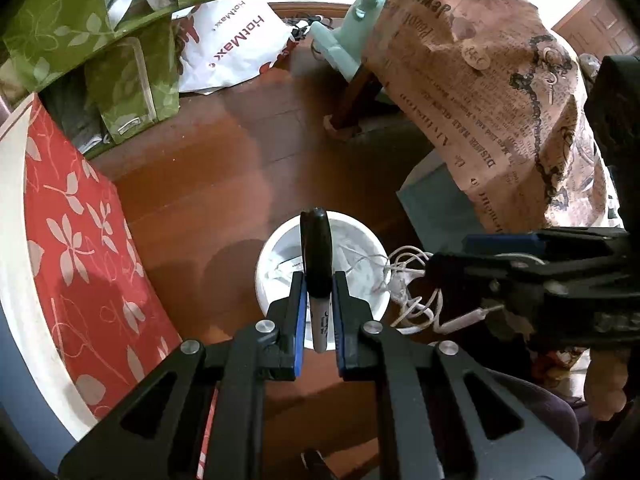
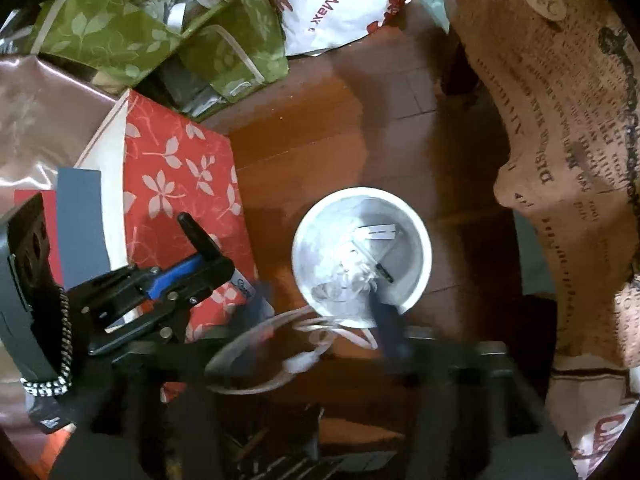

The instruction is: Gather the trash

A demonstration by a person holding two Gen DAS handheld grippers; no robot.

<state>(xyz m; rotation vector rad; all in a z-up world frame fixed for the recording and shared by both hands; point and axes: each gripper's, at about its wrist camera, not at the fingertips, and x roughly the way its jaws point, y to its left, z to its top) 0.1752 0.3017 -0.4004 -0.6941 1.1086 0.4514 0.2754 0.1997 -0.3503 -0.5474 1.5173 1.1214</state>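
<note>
A marker (image 1: pixel 318 268) is being pinched between the pressed-in jaws of the left gripper (image 1: pixel 319 280), its black cap hanging over the white bin (image 1: pixel 380 304). A tangle of white cord (image 1: pixel 404 276) is being draped past the bin's rim at the right gripper (image 1: pixel 444 260), whose jaws are blurred in its own view; their state cannot be told. The bin is being kept on the wooden floor (image 1: pixel 224 184), beside a red floral box (image 1: pixel 88 248)

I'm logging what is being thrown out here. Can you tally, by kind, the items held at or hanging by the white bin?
Black marker, gripped in the left hand-held gripper: 1
White earphone cable tangle: 1
White bin: 1
Total: 3
</note>
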